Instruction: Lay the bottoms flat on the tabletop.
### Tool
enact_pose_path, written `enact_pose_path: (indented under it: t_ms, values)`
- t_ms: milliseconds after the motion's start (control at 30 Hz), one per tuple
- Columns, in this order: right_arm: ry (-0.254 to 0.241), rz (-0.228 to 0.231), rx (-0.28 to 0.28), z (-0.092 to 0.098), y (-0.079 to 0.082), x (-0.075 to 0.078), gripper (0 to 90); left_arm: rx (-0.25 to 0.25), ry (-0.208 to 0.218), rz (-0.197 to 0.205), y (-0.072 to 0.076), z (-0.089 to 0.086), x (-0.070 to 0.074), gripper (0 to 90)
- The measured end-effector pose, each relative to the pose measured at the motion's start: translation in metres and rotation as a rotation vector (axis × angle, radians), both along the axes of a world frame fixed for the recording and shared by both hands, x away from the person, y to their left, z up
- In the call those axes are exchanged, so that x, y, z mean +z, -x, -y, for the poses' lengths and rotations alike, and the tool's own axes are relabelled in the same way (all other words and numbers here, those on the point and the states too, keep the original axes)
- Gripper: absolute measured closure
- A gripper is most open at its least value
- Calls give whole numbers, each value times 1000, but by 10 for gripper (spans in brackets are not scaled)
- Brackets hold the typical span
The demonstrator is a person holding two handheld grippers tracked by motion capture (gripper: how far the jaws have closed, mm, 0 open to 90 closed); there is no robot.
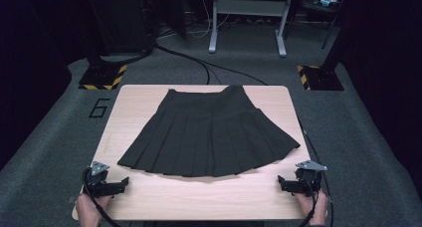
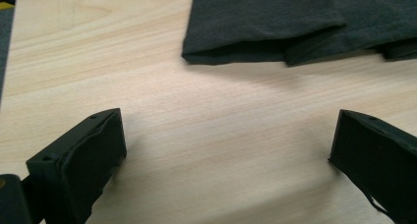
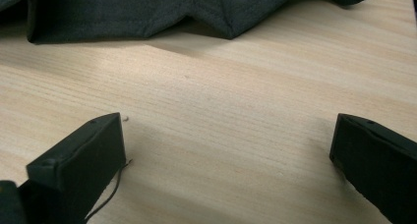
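Observation:
A black pleated skirt (image 1: 209, 132) lies spread flat on the light wooden table (image 1: 209, 197), waistband at the far edge, hem toward the person. My left gripper (image 1: 124, 182) rests on the table near the front left corner, open and empty. In the left gripper view the skirt's hem corner (image 2: 265, 42) lies ahead of my left gripper (image 2: 226, 145), apart from it. My right gripper (image 1: 280, 181) sits near the front right corner, also open and empty. The right gripper view shows my right gripper (image 3: 226, 145) with the hem (image 3: 147, 17) across the top.
Bare wood runs along the table's front between the two grippers. Grey carpet surrounds the table, with a "6" marked on the floor (image 1: 99, 107) at left. Cables (image 1: 199, 67), a metal stand frame (image 1: 247, 18) and yellow-striped bases (image 1: 102, 76) stand beyond the far edge.

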State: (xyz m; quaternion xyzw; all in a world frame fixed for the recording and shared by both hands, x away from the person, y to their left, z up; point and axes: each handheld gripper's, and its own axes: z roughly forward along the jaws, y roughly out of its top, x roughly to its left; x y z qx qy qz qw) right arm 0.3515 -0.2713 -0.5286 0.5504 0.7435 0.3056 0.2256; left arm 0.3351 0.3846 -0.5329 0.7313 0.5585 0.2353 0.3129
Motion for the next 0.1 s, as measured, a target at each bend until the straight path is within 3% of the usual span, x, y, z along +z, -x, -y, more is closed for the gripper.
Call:
enact_pose_path:
  t_ms: [100]
  values:
    - [-6, 17, 5, 1, 2, -2, 0, -23, 5, 10, -3, -4, -1, 0]
